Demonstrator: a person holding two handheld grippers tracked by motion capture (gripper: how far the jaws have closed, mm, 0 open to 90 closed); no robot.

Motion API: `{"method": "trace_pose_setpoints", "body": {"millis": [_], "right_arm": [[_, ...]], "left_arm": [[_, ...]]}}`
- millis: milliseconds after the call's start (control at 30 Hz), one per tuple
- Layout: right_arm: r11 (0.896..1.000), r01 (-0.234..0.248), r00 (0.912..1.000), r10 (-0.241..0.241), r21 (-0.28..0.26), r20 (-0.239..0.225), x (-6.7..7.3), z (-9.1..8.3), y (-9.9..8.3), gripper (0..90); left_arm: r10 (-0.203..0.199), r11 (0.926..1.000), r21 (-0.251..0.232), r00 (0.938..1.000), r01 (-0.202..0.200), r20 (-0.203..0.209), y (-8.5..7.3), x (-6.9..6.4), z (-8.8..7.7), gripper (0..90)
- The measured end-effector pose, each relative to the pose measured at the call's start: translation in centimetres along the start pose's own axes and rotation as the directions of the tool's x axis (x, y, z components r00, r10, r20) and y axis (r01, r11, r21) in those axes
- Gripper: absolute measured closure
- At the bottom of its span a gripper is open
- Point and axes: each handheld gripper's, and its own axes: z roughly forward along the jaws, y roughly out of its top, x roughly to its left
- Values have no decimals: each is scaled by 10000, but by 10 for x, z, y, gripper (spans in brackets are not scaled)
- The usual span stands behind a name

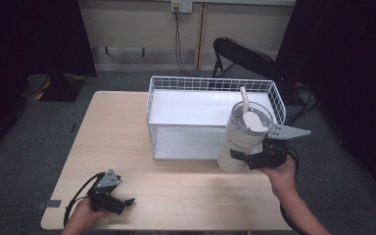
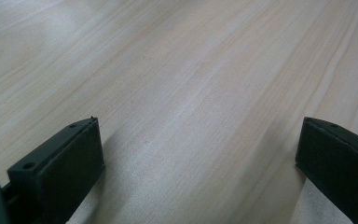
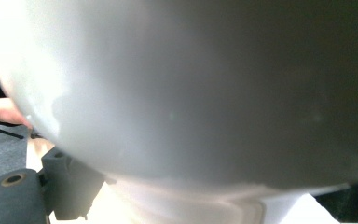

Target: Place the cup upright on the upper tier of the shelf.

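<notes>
The right gripper point(image 1: 242, 157) has its jaws closed around the lower body of a white tumbler point(image 1: 243, 138) — a tall insulated cup with a clear lid and a pale straw point(image 1: 245, 99) sticking up from it. In the high view the tumbler is tilted a little, its top leaning toward the white wire basket point(image 1: 210, 84), and it sits in front of the basket's near right corner, overlapping the rim as seen from above. Whether its base is lifted off the wooden table point(image 1: 127, 142) or just resting on it is hard to tell from this angle; it looks raised. In the right gripper view the tumbler's smooth wall point(image 3: 182, 93) presses up close to the camera, with one dark jaw showing at the lower left.

The left gripper point(image 1: 122, 201) rests at the table's near left edge, well apart from the work, jaws spread wide over bare wood and holding nothing (the left gripper view confirms the open gap).

As a judgement: the grasp is done and the carry seems under way — what is left is to bring the tumbler over the rim, lower it into the basket, which has nothing lying in it, and let go.
</notes>
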Motion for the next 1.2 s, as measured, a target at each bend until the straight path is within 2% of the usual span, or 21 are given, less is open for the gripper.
{"method": "trace_pose_setpoints", "body": {"millis": [533,1200], "right_arm": [[9998,123,9997,-120,126,-202,-1,-3,32,106],[9995,98,9998,-93,311,-146,-2,-4,68,106]], "left_arm": [[-7,10000,1,10000,7,7,0,0,0,1],[-5,10000,1,10000,5,6,0,0,0,1]]}}
